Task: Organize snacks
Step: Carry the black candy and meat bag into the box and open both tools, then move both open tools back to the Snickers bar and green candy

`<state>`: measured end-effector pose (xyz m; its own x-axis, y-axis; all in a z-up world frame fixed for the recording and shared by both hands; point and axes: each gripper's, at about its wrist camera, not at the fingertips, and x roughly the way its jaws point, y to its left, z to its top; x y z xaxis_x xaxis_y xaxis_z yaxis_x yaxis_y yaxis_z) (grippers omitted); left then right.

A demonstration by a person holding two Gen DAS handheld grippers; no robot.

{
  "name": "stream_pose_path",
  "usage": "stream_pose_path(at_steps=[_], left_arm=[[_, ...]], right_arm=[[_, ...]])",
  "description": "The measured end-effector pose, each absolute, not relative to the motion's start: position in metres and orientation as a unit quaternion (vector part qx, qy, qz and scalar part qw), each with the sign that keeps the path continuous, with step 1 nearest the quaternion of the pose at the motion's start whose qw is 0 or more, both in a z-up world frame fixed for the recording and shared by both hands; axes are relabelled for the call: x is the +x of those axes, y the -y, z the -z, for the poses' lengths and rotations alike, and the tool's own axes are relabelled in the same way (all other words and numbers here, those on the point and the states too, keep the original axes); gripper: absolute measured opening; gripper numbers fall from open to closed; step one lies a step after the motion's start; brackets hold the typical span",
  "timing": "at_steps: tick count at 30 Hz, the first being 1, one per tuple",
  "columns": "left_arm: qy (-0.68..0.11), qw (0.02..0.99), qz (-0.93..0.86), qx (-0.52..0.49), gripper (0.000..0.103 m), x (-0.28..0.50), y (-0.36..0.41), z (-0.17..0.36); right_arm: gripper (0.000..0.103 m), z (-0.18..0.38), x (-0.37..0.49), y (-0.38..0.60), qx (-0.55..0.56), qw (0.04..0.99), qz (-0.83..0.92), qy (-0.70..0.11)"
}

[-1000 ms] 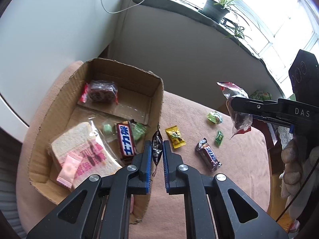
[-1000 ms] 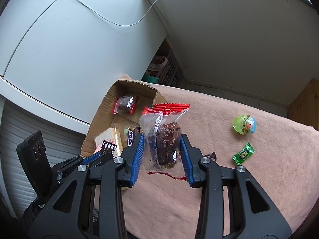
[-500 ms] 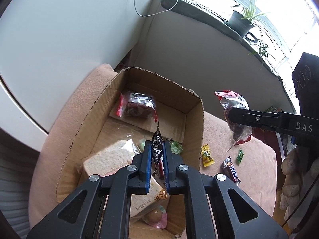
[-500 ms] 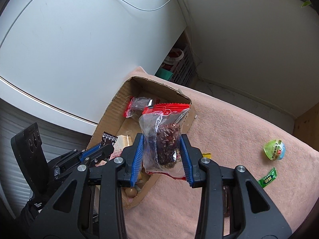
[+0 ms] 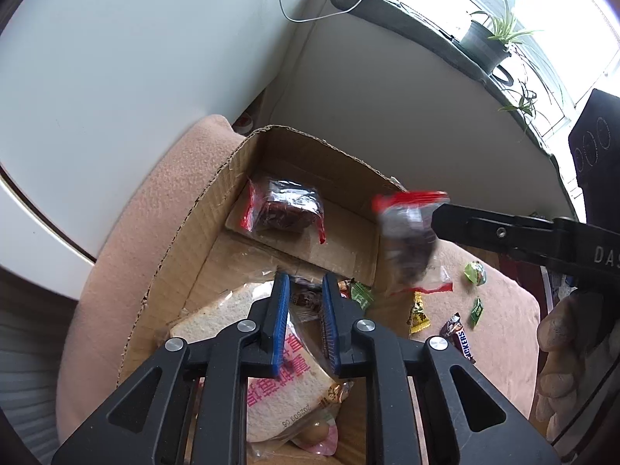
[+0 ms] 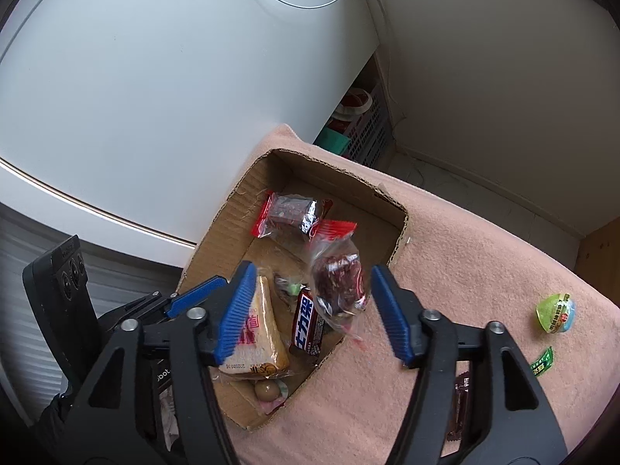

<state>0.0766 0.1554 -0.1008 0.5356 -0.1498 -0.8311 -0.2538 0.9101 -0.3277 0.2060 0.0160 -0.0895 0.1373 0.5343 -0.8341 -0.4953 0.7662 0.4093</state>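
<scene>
Two grippers hang over the cardboard box [image 6: 232, 209] in the middle of the frame. The right gripper [image 6: 310, 310] has just opened wide, and its clear bag of dark snack [image 6: 337, 275] sits loose between the jaws, over the box edge. Best to keep still so it drops inside. The left gripper [image 5: 304, 321] has just opened a little; a small dark wrapper [image 5: 306, 298] shows between its jaws, held or not I cannot tell. One bread pack [image 6: 255, 329] and one more red-edged bag [image 6: 290, 213] lie inside.

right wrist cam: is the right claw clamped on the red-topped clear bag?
No: the right claw stands wide open, its jaws having just been opening, and the red-topped clear bag hangs blurred between the pads, touching neither, over the cardboard box.
</scene>
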Motion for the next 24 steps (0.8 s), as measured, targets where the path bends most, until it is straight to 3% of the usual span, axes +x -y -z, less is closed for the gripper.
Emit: stream_pose_path(at_steps=[14, 24], left_arm=[[-0.471, 0.856, -0.024, -0.21, 0.016, 0.074, -0.148, 0.093], [-0.463, 0.862, 0.017, -0.204, 0.016, 0.077, -0.12, 0.078]], right_arm=[[0.071, 0.084, 0.215, 0.035, 0.04, 0.767, -0.313, -0.559], [0.071, 0.091, 0.215, 0.125, 0.087, 0.785, -0.271, -0.55]])
